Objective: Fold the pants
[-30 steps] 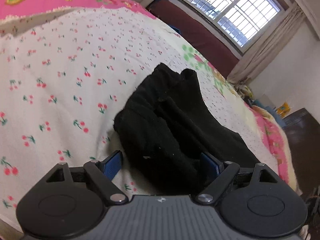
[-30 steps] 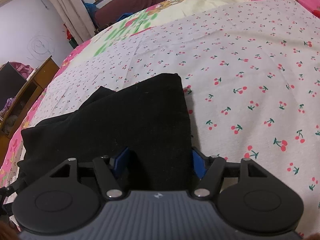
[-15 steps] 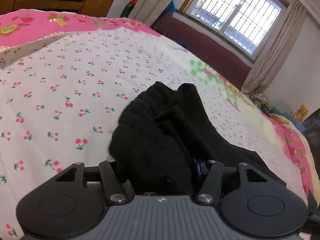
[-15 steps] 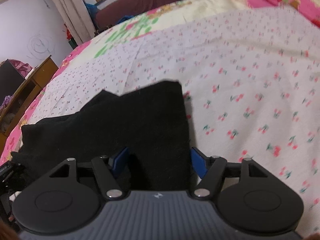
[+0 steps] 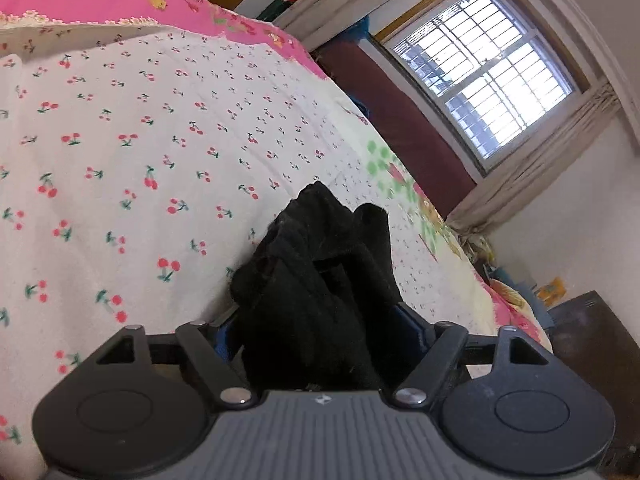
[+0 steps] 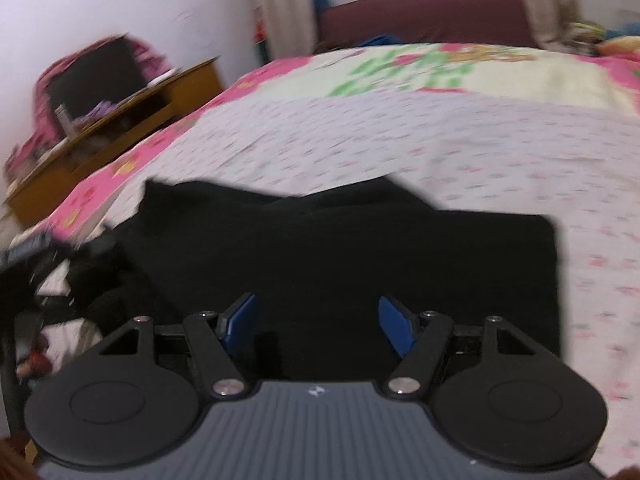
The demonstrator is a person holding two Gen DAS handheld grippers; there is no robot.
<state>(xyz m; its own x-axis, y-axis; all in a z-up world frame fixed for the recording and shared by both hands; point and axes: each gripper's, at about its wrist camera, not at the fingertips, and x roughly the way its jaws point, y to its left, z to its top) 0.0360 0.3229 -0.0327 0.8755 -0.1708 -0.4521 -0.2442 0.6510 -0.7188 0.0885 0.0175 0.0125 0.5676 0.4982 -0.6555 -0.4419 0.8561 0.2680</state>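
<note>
Lying bunched on the bed (image 5: 120, 128), the black pants (image 5: 320, 292) rose in a crumpled ridge on the cherry-print sheet, well short of the window (image 5: 492, 80) beyond. Left claw (image 5: 316, 326): blue pads either side of the pants' near end, cloth filling the gap; jaws had just been opening, and whether the pads pressed the cloth could not be told. Right claw (image 6: 316, 320): blue pads spread, hovering over a flat folded panel of the pants (image 6: 360, 248), pinching nothing. Right view blurred. Wooden cabinet (image 6: 120, 116) stood beside the bed.
</note>
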